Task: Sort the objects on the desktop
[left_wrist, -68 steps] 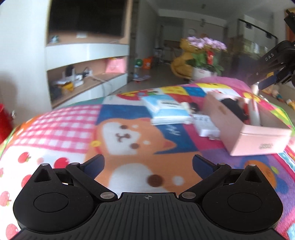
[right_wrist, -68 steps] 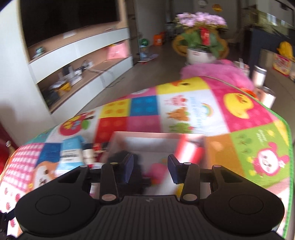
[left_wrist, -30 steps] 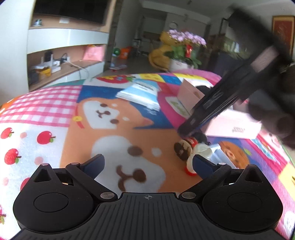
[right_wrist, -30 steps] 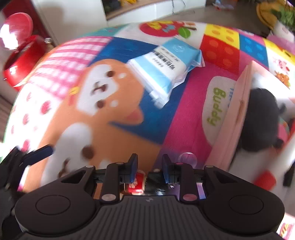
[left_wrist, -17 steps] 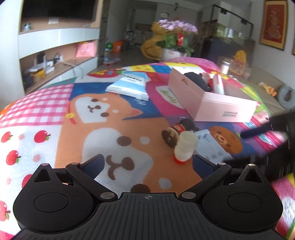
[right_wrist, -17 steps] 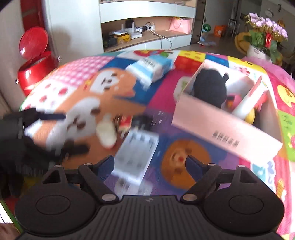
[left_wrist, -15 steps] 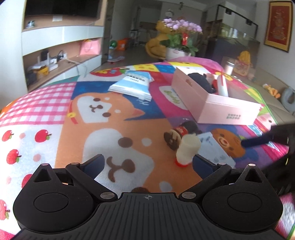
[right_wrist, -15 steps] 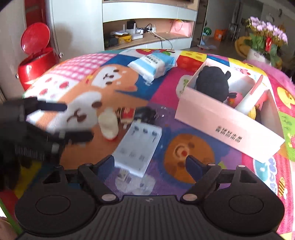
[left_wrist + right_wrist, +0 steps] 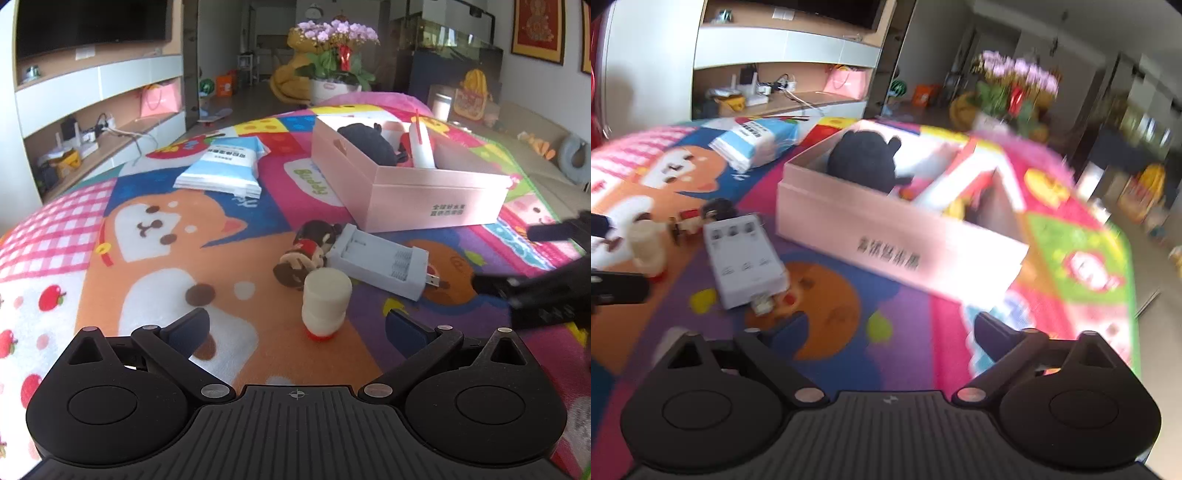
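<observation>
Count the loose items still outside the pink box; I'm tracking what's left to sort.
4: tissue pack far left of the box, and doll figurine, charger and small white bottle clustered in front. Others may be hidden.

Stood inverted near pink box (image 9: 436, 192): white bottle (image 9: 325, 301); beside it, toppled doll (image 9: 306, 253) touching grey charger (image 9: 380, 264).

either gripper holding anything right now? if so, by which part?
Nothing held. Left gripper is open, and the white bottle stands free ahead of it. Right gripper, jaws just opened, is empty.
</observation>
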Tool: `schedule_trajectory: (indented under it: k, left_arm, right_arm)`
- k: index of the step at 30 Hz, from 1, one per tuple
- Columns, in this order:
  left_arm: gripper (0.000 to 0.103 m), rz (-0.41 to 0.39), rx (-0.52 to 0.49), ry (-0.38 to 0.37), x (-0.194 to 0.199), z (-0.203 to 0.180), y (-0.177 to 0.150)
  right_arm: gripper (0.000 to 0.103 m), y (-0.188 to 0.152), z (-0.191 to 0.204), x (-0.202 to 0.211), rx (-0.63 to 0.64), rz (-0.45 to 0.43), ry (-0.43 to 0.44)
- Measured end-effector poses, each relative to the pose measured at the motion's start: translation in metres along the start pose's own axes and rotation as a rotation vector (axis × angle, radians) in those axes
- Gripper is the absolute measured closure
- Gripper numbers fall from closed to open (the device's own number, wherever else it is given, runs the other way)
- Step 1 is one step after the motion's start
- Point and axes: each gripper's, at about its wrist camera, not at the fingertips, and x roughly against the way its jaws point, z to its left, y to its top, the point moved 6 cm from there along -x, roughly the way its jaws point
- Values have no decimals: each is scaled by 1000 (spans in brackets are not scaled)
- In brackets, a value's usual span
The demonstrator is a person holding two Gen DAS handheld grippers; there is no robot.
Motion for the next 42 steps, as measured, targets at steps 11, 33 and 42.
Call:
schedule_trajectory:
  k: [11,33,42]
  left_arm:
    - [0,-52,70,64,6,26,12]
    - [0,-45,39,-77,9,-1,-2]
    - [0,-81,-3,117,8,17,11]
  right_arm:
    - [22,14,43,0,11,-53,233]
    - [31,-2,-11,-9,158,-13,-12]
    - [9,-9,-18,-13,-72,-16,18]
